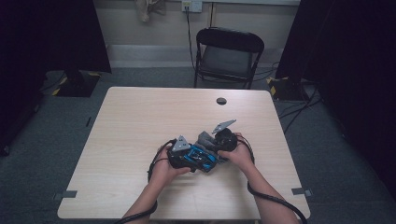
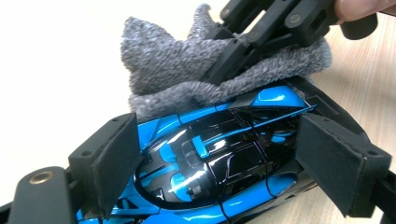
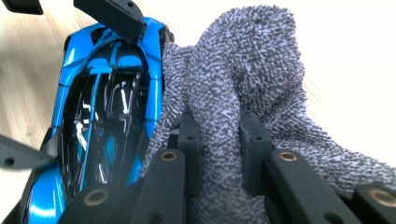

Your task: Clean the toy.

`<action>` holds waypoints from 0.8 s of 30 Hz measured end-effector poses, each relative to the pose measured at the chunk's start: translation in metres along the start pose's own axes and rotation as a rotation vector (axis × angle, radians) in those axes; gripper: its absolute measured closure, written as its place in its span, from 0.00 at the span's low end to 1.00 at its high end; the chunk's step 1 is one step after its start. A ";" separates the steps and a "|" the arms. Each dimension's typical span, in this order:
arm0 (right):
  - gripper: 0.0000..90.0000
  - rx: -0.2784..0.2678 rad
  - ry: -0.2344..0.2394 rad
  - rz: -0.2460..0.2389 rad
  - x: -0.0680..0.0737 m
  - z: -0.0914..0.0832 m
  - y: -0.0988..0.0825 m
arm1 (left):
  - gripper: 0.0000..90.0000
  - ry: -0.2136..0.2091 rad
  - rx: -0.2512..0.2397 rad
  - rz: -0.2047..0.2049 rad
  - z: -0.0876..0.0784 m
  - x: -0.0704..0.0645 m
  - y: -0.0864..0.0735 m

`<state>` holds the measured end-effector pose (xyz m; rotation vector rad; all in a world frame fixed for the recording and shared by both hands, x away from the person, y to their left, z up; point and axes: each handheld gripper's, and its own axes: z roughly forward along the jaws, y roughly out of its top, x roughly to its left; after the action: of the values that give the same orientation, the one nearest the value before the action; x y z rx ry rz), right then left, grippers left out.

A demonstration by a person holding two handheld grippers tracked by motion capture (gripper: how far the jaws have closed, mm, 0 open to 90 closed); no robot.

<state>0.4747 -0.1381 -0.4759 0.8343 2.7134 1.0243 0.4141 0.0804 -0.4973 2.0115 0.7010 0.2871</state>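
One glossy blue-and-black toy car (image 2: 219,158) is clamped across its body by the left gripper (image 2: 224,163) above the pale wooden desk (image 1: 140,121). One grey terry cloth (image 3: 243,93) is pinched in the right gripper (image 3: 219,144), pressed against the car's side. The cloth's looped weave is brought out in the right gripper view; two hands and one black folding chair (image 1: 229,56) are seen from the high view.

A recording lab is being shown: black curtains (image 1: 51,32) are hanging left and right, cables (image 1: 299,109) are trailing over grey carpet (image 1: 46,140).
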 end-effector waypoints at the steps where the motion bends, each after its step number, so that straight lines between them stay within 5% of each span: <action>1: 0.83 -0.002 0.002 0.008 0.000 -0.001 -0.002 | 0.16 0.000 0.000 -0.001 0.000 0.000 0.000; 24: 0.83 0.008 0.009 0.057 -0.004 -0.037 -0.029 | 0.16 -0.003 -0.005 -0.002 -0.001 0.001 -0.001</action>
<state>0.4535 -0.1793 -0.4664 0.9158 2.7180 1.0318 0.4142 0.0819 -0.4975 2.0059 0.7000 0.2848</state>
